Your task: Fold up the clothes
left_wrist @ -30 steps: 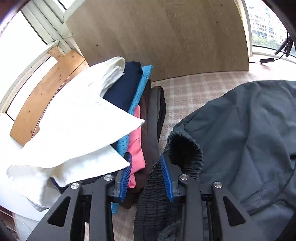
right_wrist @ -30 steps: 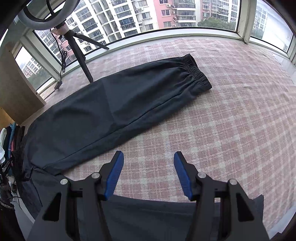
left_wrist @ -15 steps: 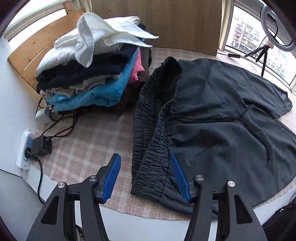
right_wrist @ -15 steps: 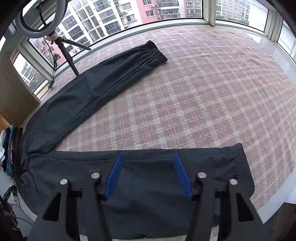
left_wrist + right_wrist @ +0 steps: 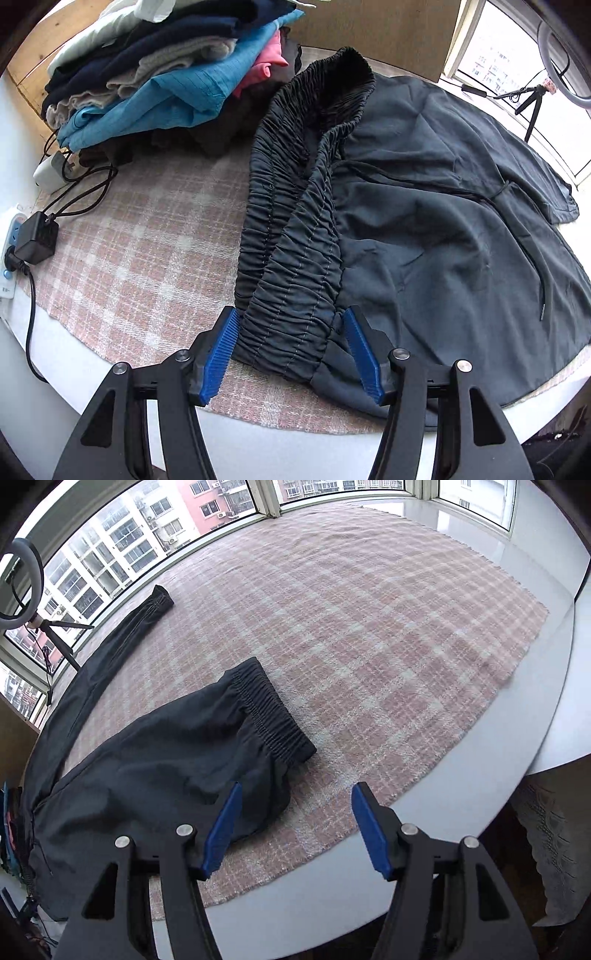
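Lying flat on the checked cloth (image 5: 369, 635) that covers the bench (image 5: 554, 716) is a pair of dark pants (image 5: 424, 221). The stretchy waistband (image 5: 295, 236) is near the front edge, on the side by the pile of clothes (image 5: 166, 74). One leg runs along the front and ends in a ribbed cuff (image 5: 273, 716). The other leg stretches far away toward the window, and its cuff (image 5: 159, 600) sits well apart from the first one.

The left tool (image 5: 291, 354) is spread wide, with one blue pad on each side of the waistband's near end. It does not pinch the cloth yet. The right tool (image 5: 295, 830) is spread wide too and holds nothing. It hangs near the front leg, just short of the cuff, with one pad over the dark cloth and the other over the checked cloth.

It looks like the folding is only starting. The two legs are still apart, so the pants are not folded in half yet. The step in hand seems to be getting a grip on the near side of the pants.

Next, the left tool needs to close on the waistband. The right tool needs to reach the cuff and close on it. Then both can lift the near leg and lay it over the far leg, edge to edge. Wires and a plug (image 5: 35, 242) lie near the pile, so the left tool should stay away from them.
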Motion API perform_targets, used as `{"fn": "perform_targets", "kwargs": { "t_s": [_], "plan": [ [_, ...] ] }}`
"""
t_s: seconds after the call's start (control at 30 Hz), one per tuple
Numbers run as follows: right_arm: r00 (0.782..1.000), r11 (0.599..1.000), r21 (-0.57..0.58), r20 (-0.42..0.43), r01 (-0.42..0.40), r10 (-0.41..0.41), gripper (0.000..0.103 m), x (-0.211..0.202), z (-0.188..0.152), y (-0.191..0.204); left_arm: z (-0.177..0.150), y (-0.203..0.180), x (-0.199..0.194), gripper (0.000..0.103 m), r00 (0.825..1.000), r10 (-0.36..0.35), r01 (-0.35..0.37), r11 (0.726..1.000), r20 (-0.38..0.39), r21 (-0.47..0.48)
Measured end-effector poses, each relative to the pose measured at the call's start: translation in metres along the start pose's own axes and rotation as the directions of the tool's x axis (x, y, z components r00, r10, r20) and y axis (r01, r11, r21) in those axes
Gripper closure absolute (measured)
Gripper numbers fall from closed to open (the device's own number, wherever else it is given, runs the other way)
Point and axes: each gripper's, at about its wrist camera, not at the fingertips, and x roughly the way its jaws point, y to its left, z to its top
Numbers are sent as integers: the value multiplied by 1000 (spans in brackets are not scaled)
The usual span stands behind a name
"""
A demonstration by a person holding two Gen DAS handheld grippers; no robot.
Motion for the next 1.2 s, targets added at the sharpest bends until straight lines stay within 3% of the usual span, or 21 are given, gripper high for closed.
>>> {"fn": "perform_targets", "kwargs": {
  "t_s": [0.13,0.37,0.67,0.77,0.93,1.03,1.1,1.17,1.2],
  "plan": [
    [998,998,-11,-21,-58,57,42,16,-2,8,-5,-7,-2,46,1000,-4,4,1000,7,19],
    [990,988,-75,-46,-135,131,41,38,-9,32,-15,6,-7,50,1000,-12,13,999,21,-34],
    [990,984,-114,-49,-135,130,41,40,-5,40,-32,27,-28,45,998,21,-17,998,62,-67],
    [991,985,-115,-50,-129,124,41,40,-7,41,-31,39,-27,37,998,-17,22,996,65,-85],
    [993,983,-141,-32,-120,117,42,41,-10,45,-6,27,-2,38,998,-61,62,997,13,-56],
    [994,979,-176,-18,-105,104,56,43,-12,53,-3,20,-5,50,998,-64,65,997,21,-37],
    [994,977,-183,-7,-111,112,89,43,-12,56,-1,15,-6,63,997,-66,67,997,26,-25],
    [990,978,-153,11,-140,143,96,41,-10,55,2,14,-11,84,997,-75,76,997,33,-30],
    [987,980,-127,27,-154,159,97,39,-8,53,3,18,-17,85,995,-91,93,994,40,-57]
  ]
}}
